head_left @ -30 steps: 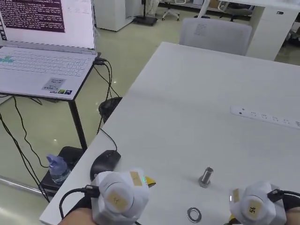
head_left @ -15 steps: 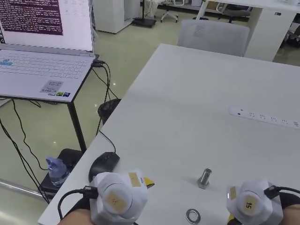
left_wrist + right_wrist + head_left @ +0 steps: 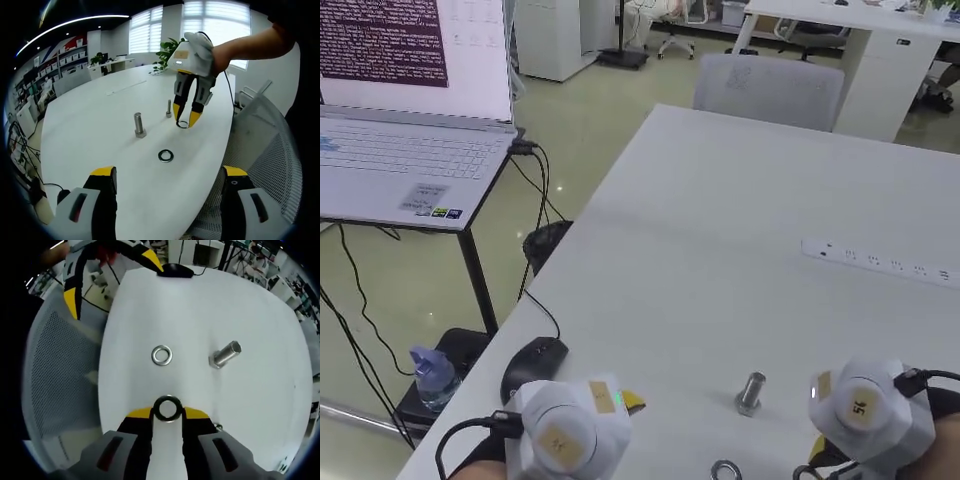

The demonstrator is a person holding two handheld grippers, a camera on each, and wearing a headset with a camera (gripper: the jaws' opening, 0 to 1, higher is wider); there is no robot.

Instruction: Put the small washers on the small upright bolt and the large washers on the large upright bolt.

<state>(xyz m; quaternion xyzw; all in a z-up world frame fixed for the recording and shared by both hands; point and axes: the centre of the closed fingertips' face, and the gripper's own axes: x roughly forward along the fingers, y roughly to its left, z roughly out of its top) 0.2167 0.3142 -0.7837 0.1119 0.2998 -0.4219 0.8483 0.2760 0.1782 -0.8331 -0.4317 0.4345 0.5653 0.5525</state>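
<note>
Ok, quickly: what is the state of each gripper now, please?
Left gripper: open, holding nothing.
Right gripper: closed on a washer.

In the head view the bottom edge cuts off the left gripper (image 3: 565, 440), the right gripper (image 3: 865, 415) and part of the loose washer (image 3: 725, 468), and their white housings (image 3: 582, 418) hide there both pairs of jaws and the held washer (image 3: 167, 408).

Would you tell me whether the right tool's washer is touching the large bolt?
Apart. The right gripper view shows bare table between the held washer and the large bolt.
</note>
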